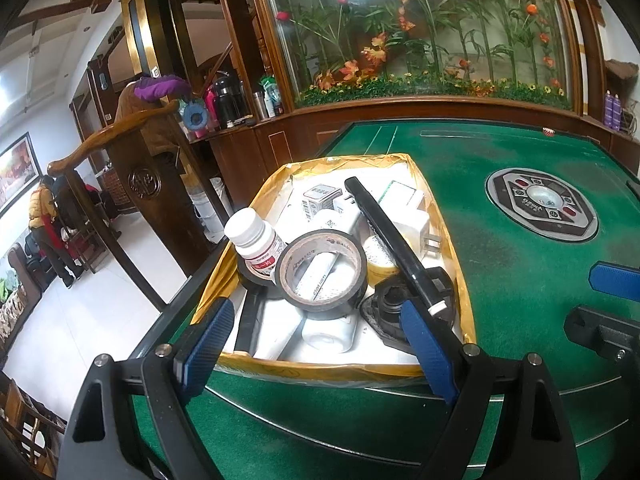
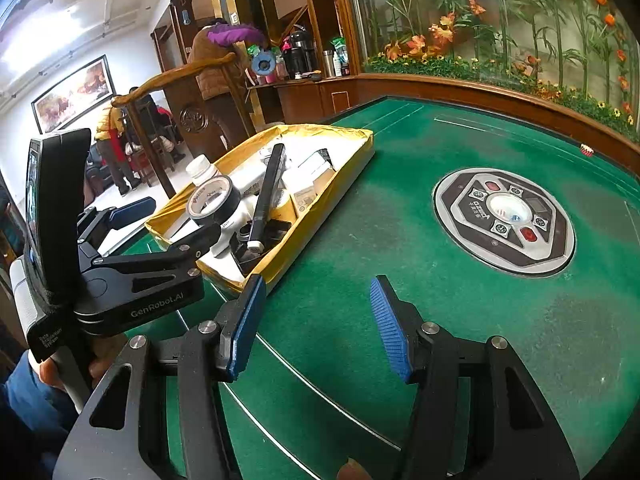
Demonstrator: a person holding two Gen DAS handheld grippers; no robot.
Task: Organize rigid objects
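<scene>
A green felt table (image 2: 460, 320) is shown filling most of both views, with a grey control panel (image 2: 505, 221) set into its middle. Near the table's left edge a shallow yellow-taped tray (image 1: 460, 280) is seen, crowded with rigid objects. Among them, a long black bar (image 1: 390, 236) is laid slantwise over the heap, its white-tipped end lowered toward the left gripper. A roll of black tape (image 1: 320, 272) is propped on edge beside a white pill bottle (image 1: 254, 236), with a white plug adapter (image 1: 416, 220) and a small printed box (image 1: 320, 196) lying further back. The left gripper (image 1: 320, 328) is held at the tray's near rim, released, its blue pads spread wide on either side of the contents. The right gripper (image 2: 318, 328) is poised above bare felt to the right of the tray, likewise spread and grasping nothing.
</scene>
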